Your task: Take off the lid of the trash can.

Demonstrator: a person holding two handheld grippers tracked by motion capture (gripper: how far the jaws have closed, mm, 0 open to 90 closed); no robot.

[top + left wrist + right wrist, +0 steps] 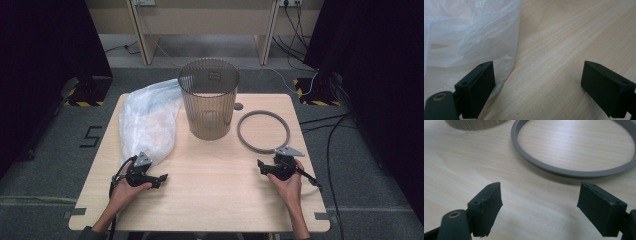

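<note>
On the bench (210, 190) a ribbed bin (209, 97) stands upright at the far middle. A clear plastic bag (147, 120) lies crumpled left of it, touching its side; a grey ring (263, 131) lies flat to its right, just apart.

The left gripper (162, 178) rests near the bag's near end, jaws wide and holding nothing. The right gripper (261, 165) sits just short of the ring, jaws wide and holding nothing.

The left gripper view brings the bag (471, 37) up to the left jaw, though contact is unclear. The right gripper view shows the ring (574, 171) lying ahead of the jaws and the bin's base (474, 124) cut off by the top edge.

Beyond the bench, cables and dark stands sit on the floor, hard to make out.
</note>
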